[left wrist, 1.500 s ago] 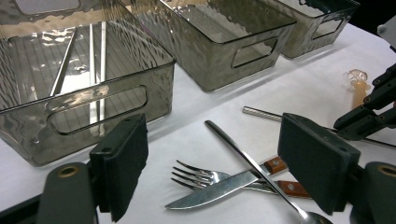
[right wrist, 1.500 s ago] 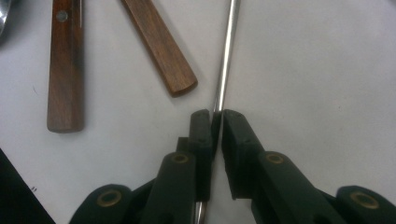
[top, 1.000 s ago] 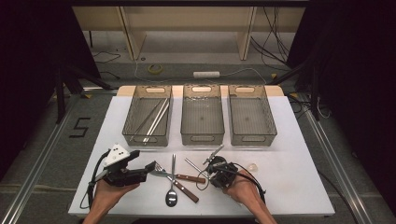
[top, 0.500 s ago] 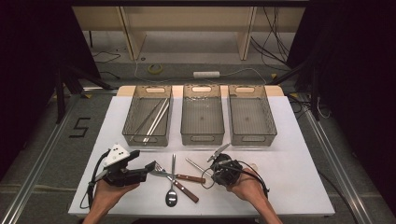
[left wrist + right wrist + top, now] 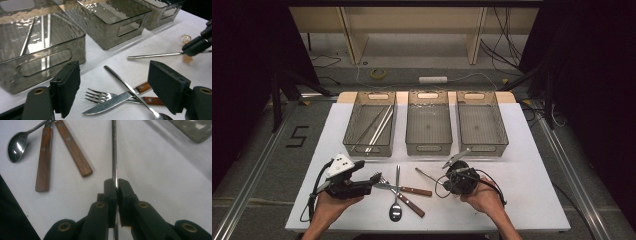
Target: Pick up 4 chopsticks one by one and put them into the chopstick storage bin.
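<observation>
Below us, a white table stands on a grey floor marked with a black figure five, with dark curtains to either side and pale wooden furniture legs and loose cables beyond its far edge. We see three smoky, see-through bins in a row along the far half of the table: the left bin holds a few long metal rods, while the middle bin and the right bin look bare. We hold the right gripper near the front right of the table, its jaws pressed together on a thin metal rod; in the right gripper view the rod runs straight out from between the pads, and in the high view it slants off to the left from the gripper, above the tabletop. It is slim, straight, round and shiny. We keep the left gripper low at the front left with its jaws wide apart and nothing between them, pointing at a small heap of cutlery just beside the rod: a fork, a knife with a wooden handle and a spoon lie crossed over one another.
</observation>
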Tool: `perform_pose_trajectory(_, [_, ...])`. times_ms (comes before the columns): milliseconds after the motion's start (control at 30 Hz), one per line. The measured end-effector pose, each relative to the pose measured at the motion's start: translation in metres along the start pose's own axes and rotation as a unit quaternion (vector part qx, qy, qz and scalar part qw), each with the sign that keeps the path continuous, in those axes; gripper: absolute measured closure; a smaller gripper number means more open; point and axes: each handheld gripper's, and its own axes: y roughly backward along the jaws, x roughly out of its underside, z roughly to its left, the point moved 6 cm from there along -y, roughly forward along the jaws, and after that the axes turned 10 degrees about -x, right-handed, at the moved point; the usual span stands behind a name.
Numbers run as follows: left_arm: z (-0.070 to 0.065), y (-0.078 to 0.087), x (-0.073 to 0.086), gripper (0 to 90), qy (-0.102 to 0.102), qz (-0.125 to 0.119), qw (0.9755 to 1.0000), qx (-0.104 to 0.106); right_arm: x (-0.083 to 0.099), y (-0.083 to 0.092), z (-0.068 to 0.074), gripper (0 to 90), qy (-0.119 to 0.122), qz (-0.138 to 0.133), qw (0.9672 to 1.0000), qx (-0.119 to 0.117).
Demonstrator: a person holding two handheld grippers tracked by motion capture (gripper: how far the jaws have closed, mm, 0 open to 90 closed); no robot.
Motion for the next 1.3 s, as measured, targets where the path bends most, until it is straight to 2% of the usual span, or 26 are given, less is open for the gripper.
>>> perform_pose_trajectory(67, [-0.007, -0.003, -0.002, 25.6, -0.011, 0.005, 0.9998, 0.013, -0.001, 0.003, -0.001, 87.0, 0.0, -0.006, 1.0, -0.001])
perform_pose_trajectory(167, [-0.021, -0.011, -0.004, 25.9, -0.037, 0.022, 0.9984, 0.037, -0.001, 0.007, 0.0, 87.0, 0.003, -0.012, 0.9999, -0.004])
perform_pose_trajectory(267, [-0.038, -0.025, -0.007, 25.9, -0.076, 0.043, 0.9945, 0.058, -0.003, 0.01, 0.001, 87.0, 0.005, -0.015, 0.9998, -0.008])
perform_pose_trajectory(300, [-0.043, -0.031, -0.009, 26.0, -0.091, 0.046, 0.993, 0.059, -0.003, 0.011, 0.002, 87.0, 0.006, -0.013, 0.9998, -0.012])
perform_pose_trajectory(367, [-0.053, -0.042, -0.013, 26.6, -0.12, 0.058, 0.9885, 0.072, -0.004, 0.014, 0.003, 87.0, 0.007, -0.019, 0.9997, -0.014])
perform_pose_trajectory(433, [-0.064, -0.052, -0.016, 26.9, -0.156, 0.067, 0.9823, 0.08, -0.005, 0.017, 0.006, 87.0, 0.01, -0.025, 0.9994, -0.02])
perform_pose_trajectory(467, [-0.067, -0.055, -0.017, 27.3, -0.167, 0.069, 0.9801, 0.083, -0.006, 0.019, 0.007, 87.0, 0.012, -0.026, 0.9993, -0.022])
perform_pose_trajectory(500, [-0.072, -0.058, -0.017, 27.5, -0.178, 0.073, 0.9771, 0.09, -0.007, 0.02, 0.008, 87.0, 0.017, -0.029, 0.9992, -0.022])
perform_pose_trajectory(533, [-0.076, -0.061, -0.017, 27.7, -0.195, 0.08, 0.9727, 0.097, -0.007, 0.022, 0.01, 87.0, 0.02, -0.031, 0.999, -0.026])
perform_pose_trajectory(567, [-0.08, -0.063, -0.017, 27.8, -0.202, 0.086, 0.97, 0.104, -0.008, 0.024, 0.011, 87.0, 0.021, -0.035, 0.9988, -0.027])
perform_pose_trajectory(600, [-0.082, -0.065, -0.017, 27.7, -0.217, 0.089, 0.9664, 0.105, -0.009, 0.025, 0.013, 87.0, 0.024, -0.037, 0.9986, -0.029])
perform_pose_trajectory(767, [-0.089, -0.072, -0.014, 28.0, -0.247, 0.092, 0.9582, 0.11, -0.012, 0.031, 0.023, 87.0, 0.045, -0.038, 0.9977, -0.033])
perform_pose_trajectory(800, [-0.09, -0.072, -0.014, 28.3, -0.25, 0.093, 0.9575, 0.111, -0.013, 0.032, 0.027, 87.0, 0.05, -0.038, 0.9973, -0.037])
perform_pose_trajectory(867, [-0.091, -0.072, -0.013, 29.0, -0.26, 0.094, 0.954, 0.115, -0.015, 0.033, 0.031, 87.0, 0.059, -0.038, 0.9968, -0.038])
perform_pose_trajectory(900, [-0.091, -0.071, -0.013, 29.5, -0.262, 0.095, 0.9534, 0.115, -0.016, 0.034, 0.034, 86.9, 0.066, -0.04, 0.9962, -0.041])
perform_pose_trajectory(933, [-0.092, -0.071, -0.012, 29.5, -0.27, 0.096, 0.9511, 0.116, -0.016, 0.034, 0.036, 87.0, 0.071, -0.038, 0.9958, -0.043])
perform_pose_trajectory(1067, [-0.093, -0.069, -0.009, 29.9, -0.281, 0.104, 0.9467, 0.118, -0.018, 0.036, 0.044, 86.9, 0.088, -0.036, 0.9941, -0.051])
perform_pose_trajectory(1133, [-0.094, -0.067, -0.008, 31.2, -0.291, 0.108, 0.9427, 0.123, -0.018, 0.037, 0.047, 86.9, 0.092, -0.038, 0.9936, -0.054])
perform_pose_trajectory(1167, [-0.096, -0.065, -0.007, 31.9, -0.298, 0.109, 0.9399, 0.127, -0.018, 0.038, 0.049, 86.9, 0.093, -0.037, 0.9932, -0.059])
perform_pose_trajectory(1267, [-0.098, -0.062, -0.005, 34.3, -0.311, 0.114, 0.9342, 0.132, -0.019, 0.039, 0.052, 86.9, 0.1, -0.038, 0.9924, -0.062])
perform_pose_trajectory(1300, [-0.099, -0.061, -0.005, 34.9, -0.314, 0.114, 0.933, 0.134, -0.019, 0.039, 0.053, 86.9, 0.103, -0.038, 0.9919, -0.063])
